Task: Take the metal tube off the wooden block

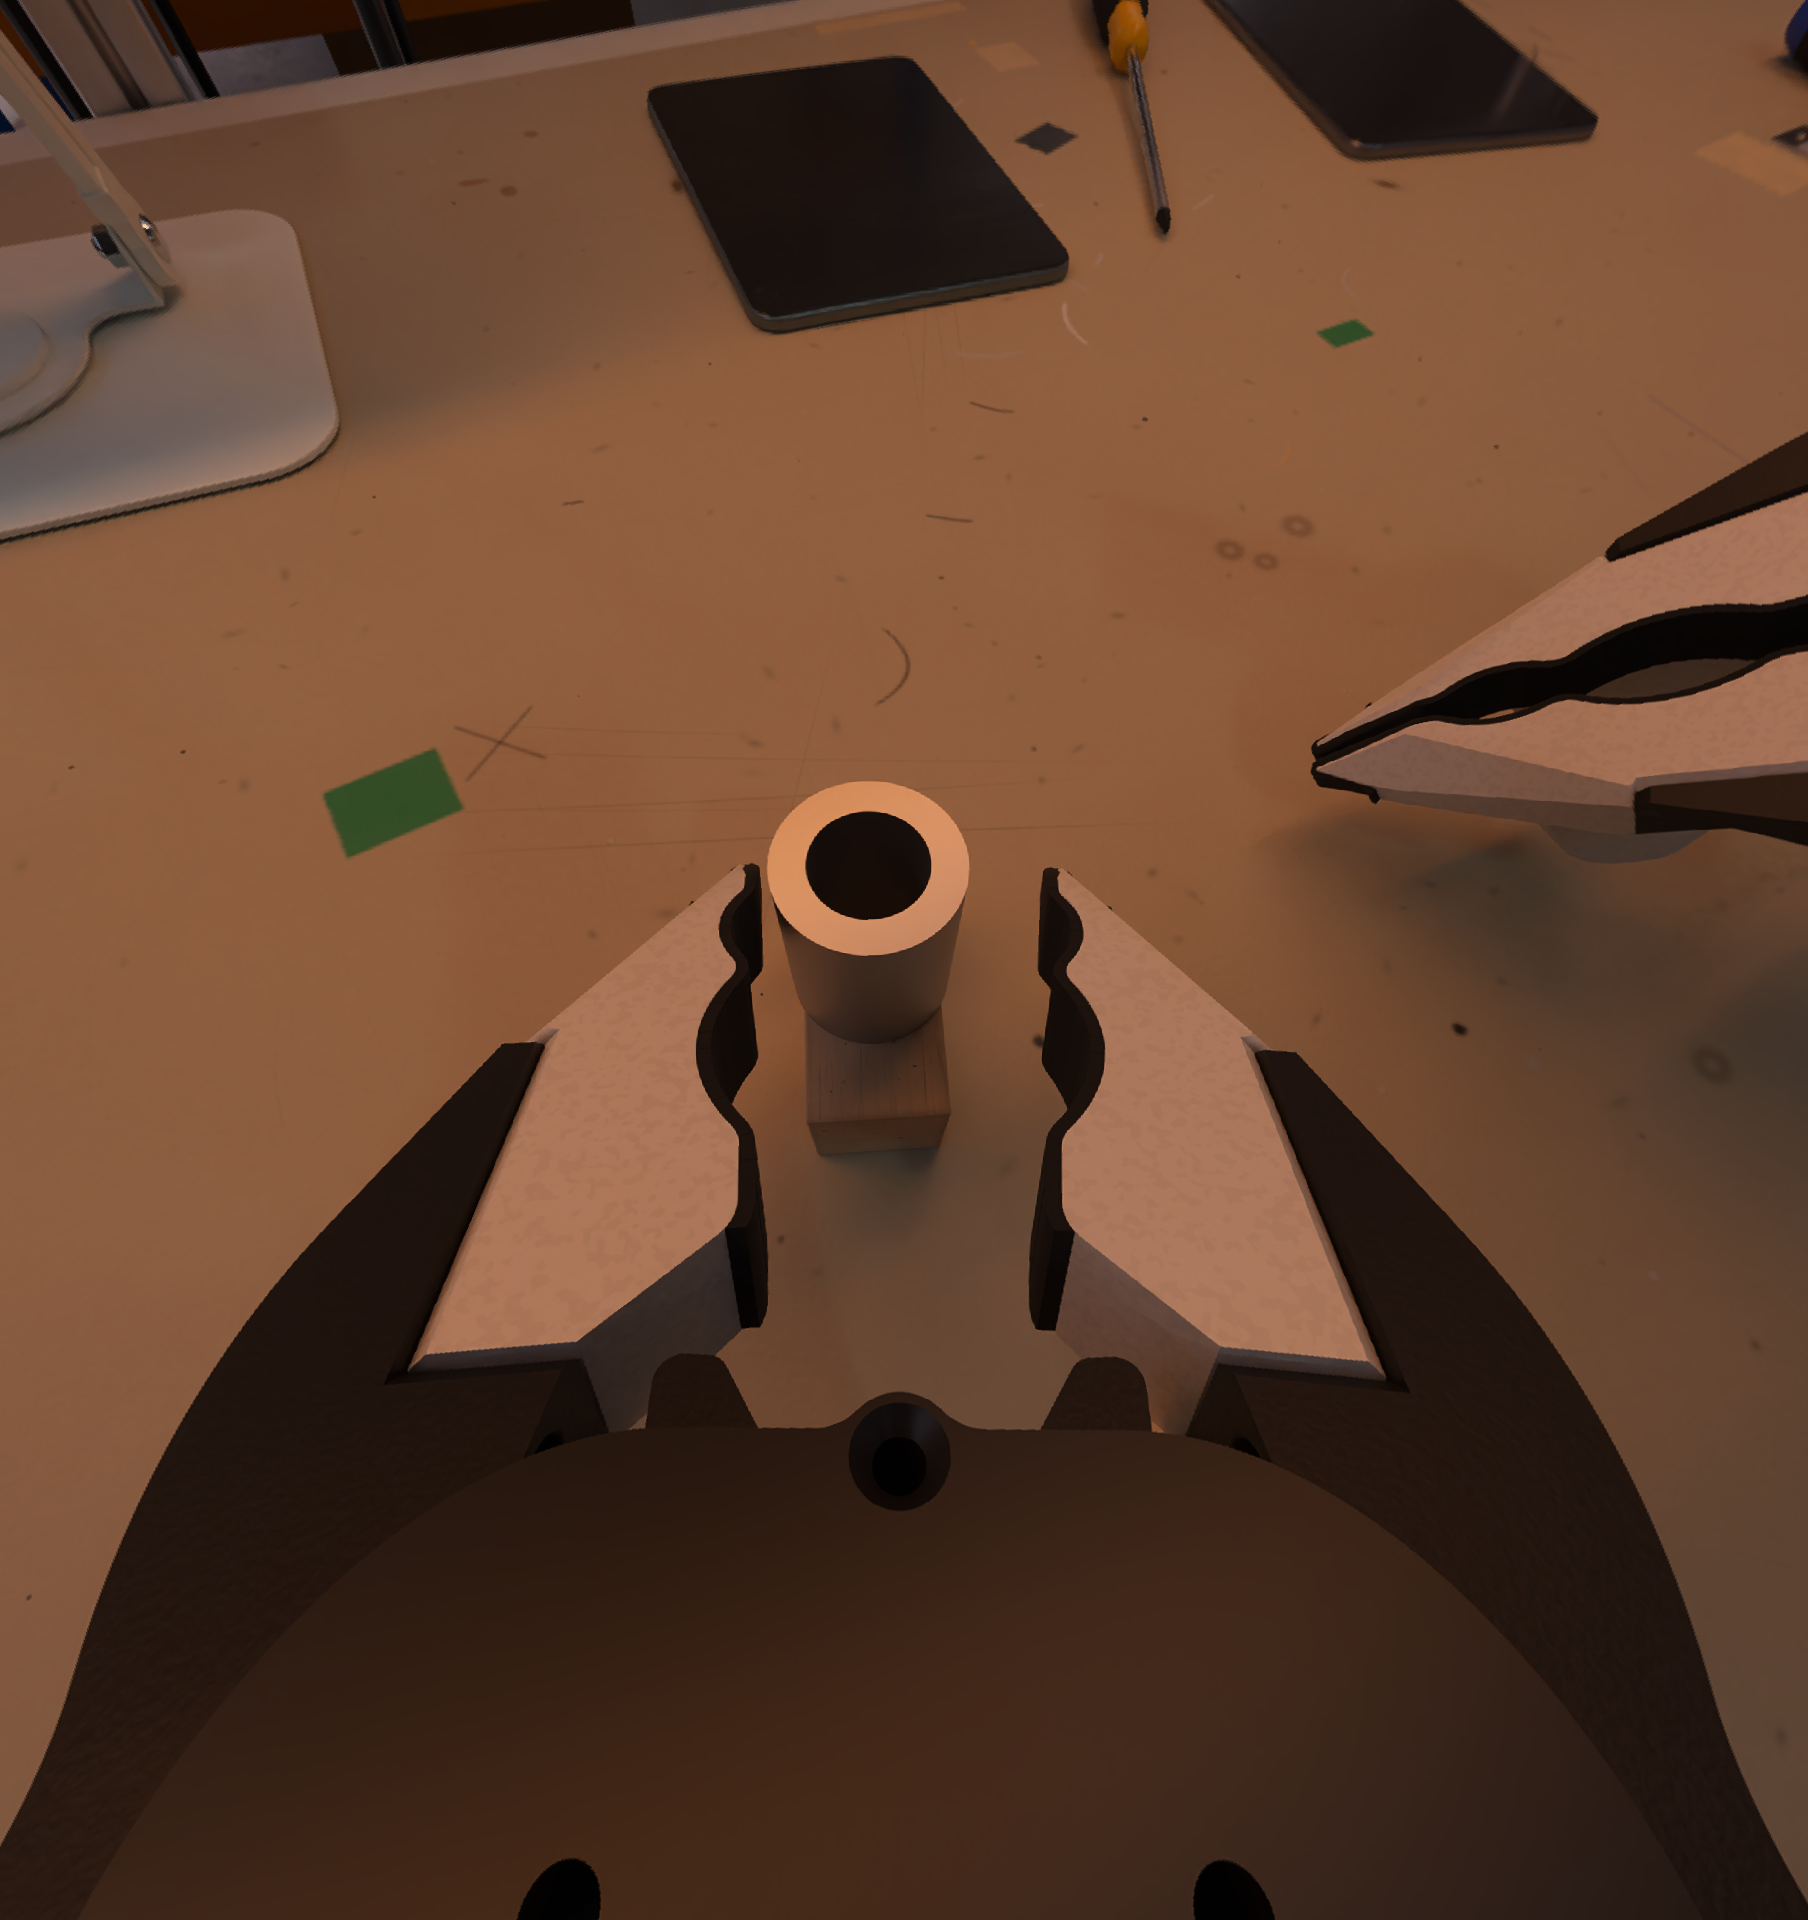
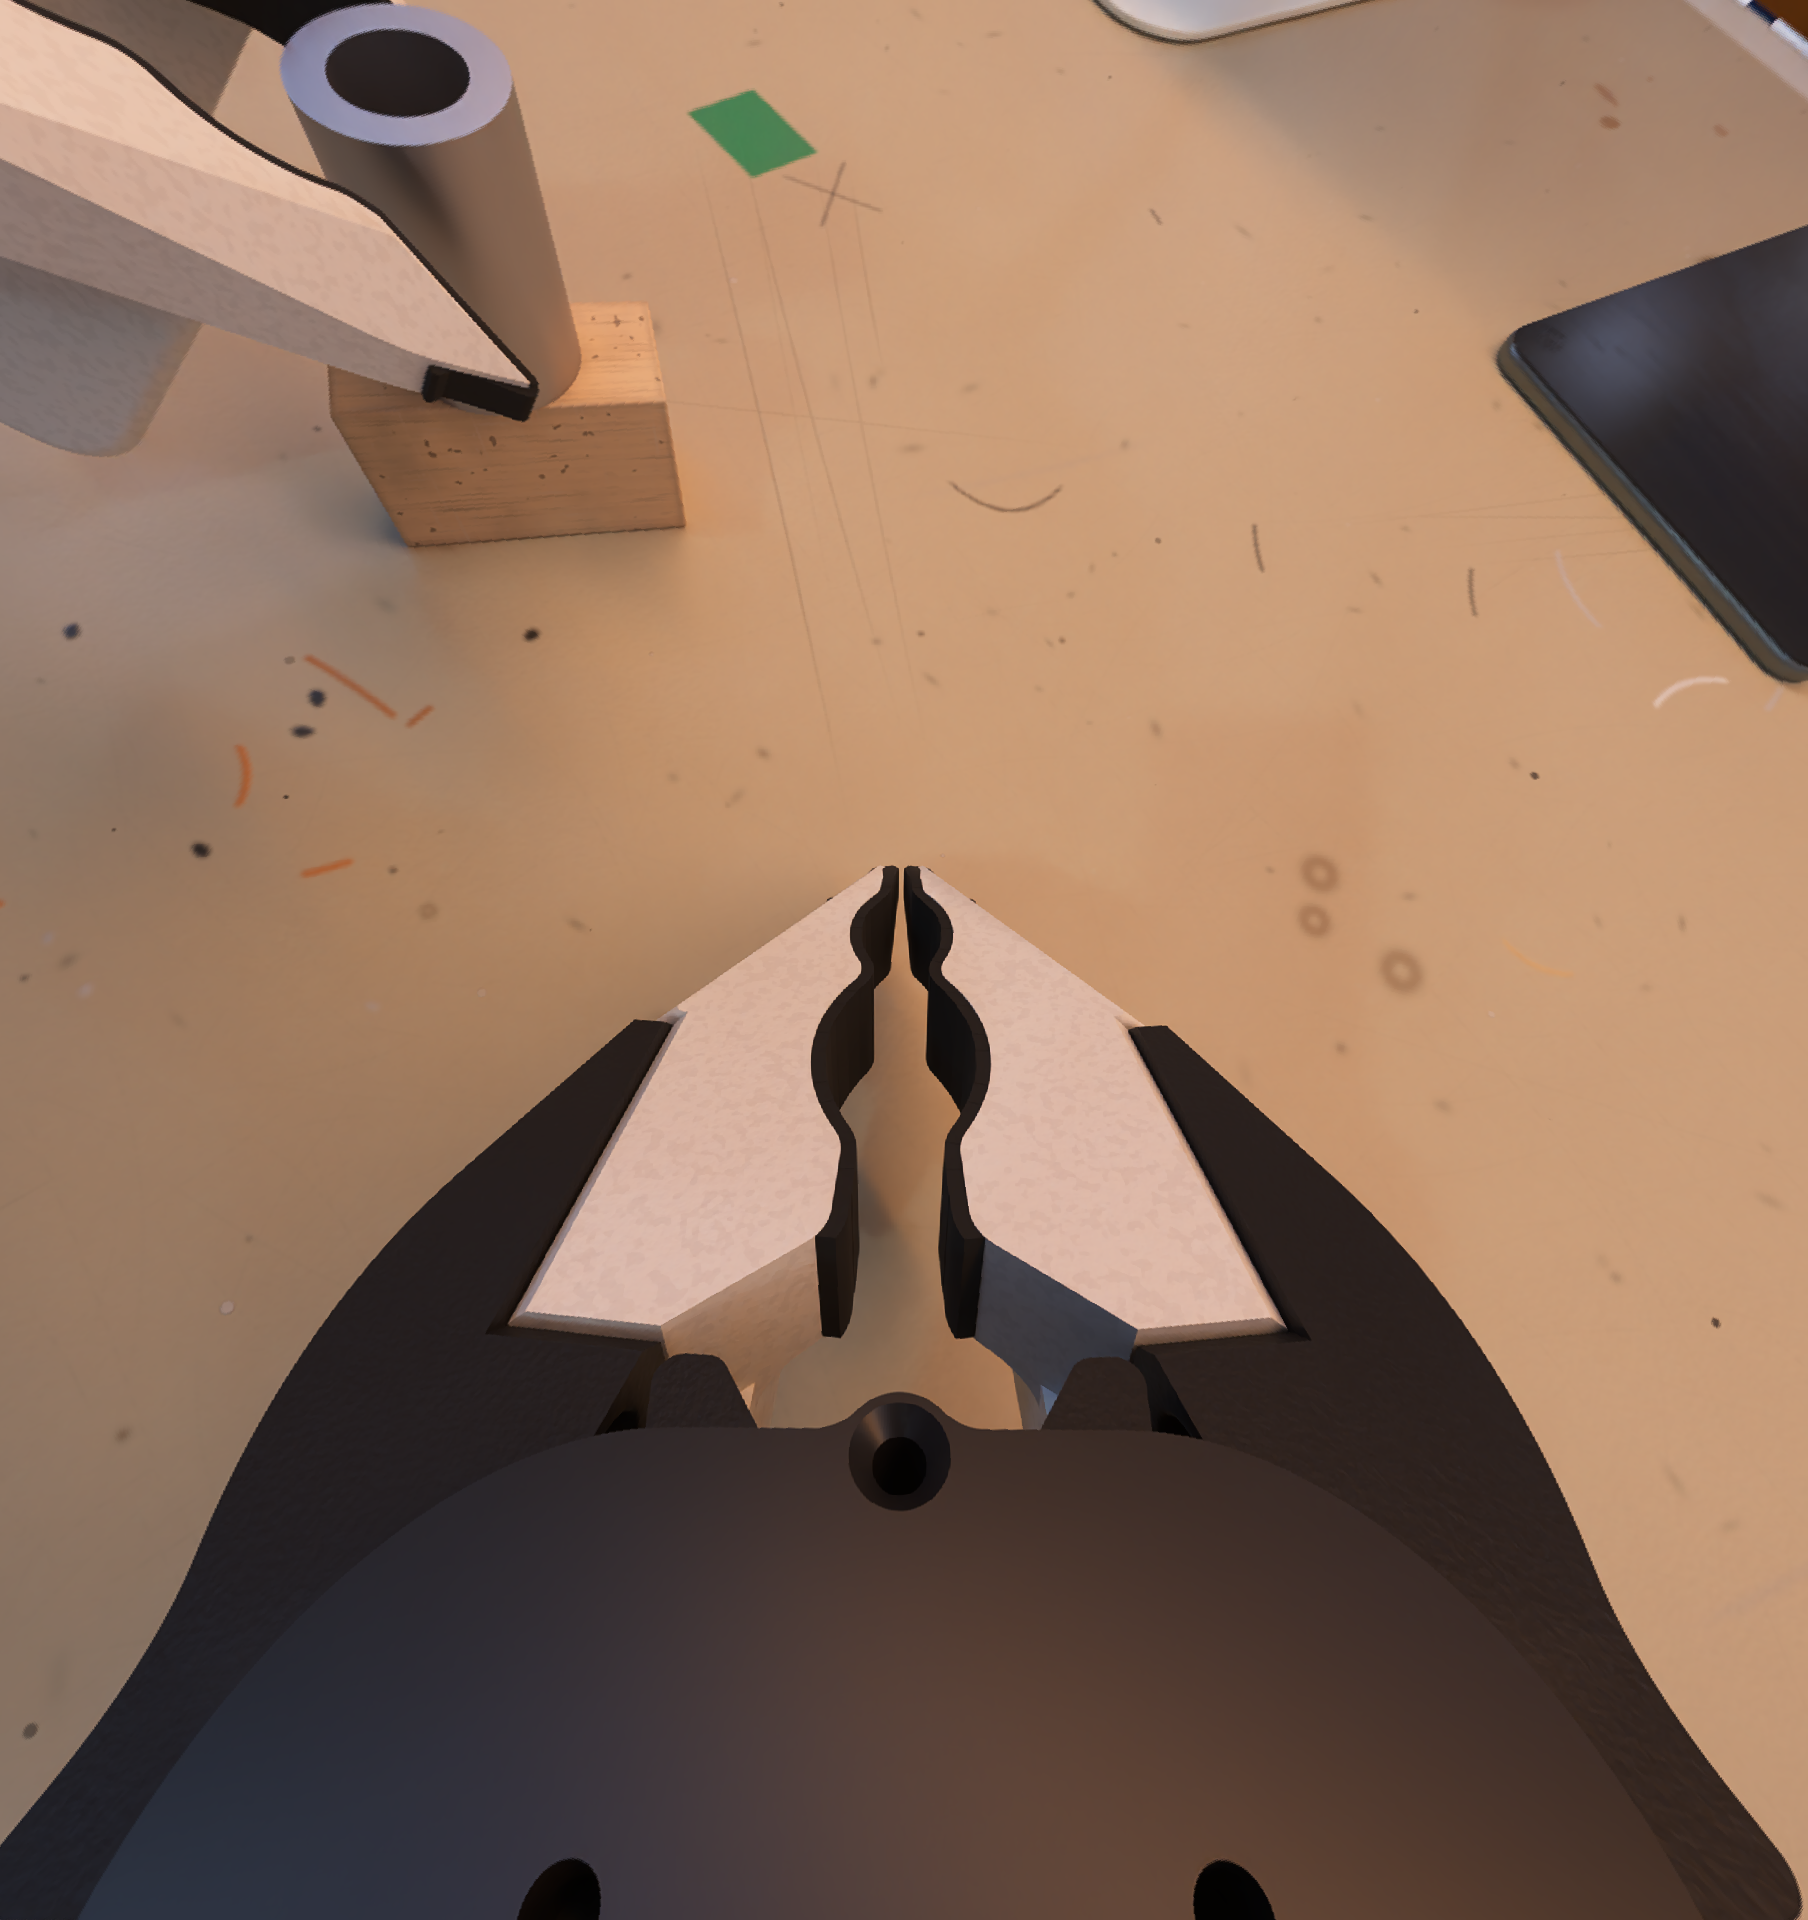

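A thick-walled metal tube stands upright on a small wooden block on the table. My left gripper is open, its fingers on either side of the tube and apart from it. In the right wrist view the tube and the block sit at the upper left, with a left finger in front of the tube. My right gripper is shut and empty above bare table, well to the right of the block. It also shows in the left wrist view.
A black tablet lies beyond the block, a second tablet farther right, a screwdriver between them. A white stand base sits at far left. Green tape patches mark the table.
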You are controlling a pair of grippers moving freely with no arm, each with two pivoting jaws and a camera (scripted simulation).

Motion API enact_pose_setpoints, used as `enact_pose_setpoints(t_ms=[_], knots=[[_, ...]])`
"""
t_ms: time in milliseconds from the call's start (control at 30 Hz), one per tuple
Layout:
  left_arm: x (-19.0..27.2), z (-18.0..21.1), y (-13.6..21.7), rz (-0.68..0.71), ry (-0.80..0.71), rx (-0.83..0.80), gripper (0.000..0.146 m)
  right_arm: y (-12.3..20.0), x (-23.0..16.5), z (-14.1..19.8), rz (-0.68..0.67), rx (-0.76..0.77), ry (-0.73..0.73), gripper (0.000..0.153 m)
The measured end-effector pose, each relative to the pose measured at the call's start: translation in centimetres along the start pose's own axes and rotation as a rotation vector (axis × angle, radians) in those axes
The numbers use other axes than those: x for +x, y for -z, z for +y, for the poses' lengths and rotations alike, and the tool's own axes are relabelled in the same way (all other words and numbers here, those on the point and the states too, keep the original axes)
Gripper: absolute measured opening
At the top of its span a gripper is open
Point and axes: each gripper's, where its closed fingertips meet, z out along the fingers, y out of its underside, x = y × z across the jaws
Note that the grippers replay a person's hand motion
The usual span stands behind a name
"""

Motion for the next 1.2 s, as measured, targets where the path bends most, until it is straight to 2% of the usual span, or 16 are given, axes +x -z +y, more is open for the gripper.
enact_pose_setpoints(t_ms=[500,800,967,1067,1200], knots=[[0.2,0.0,0.3,-0.026,-0.029,0.015,0.055,0.9,1.1,0.0,0.055,0.029,-0.035,0.001],[0.0,0.8,-0.2,-0.007,0.019,-0.046,0.050,2.5,2.7,-0.5,0.045,0.131,-0.188,0.001],[-0.7,0.4,0.1,-0.061,0.014,-0.016,0.049,3.7,4.8,-1.4,0.033,0.253,-0.352,0.005],[-1.6,0.3,0.1,-0.109,0.047,-0.012,0.044,3.9,5.7,-1.5,-0.003,0.287,-0.449,0.012],[-1.2,0.1,0.2,-0.111,0.006,-0.002,0.042,4.2,6.2,-2.0,-0.027,0.332,-0.509,0.021]])
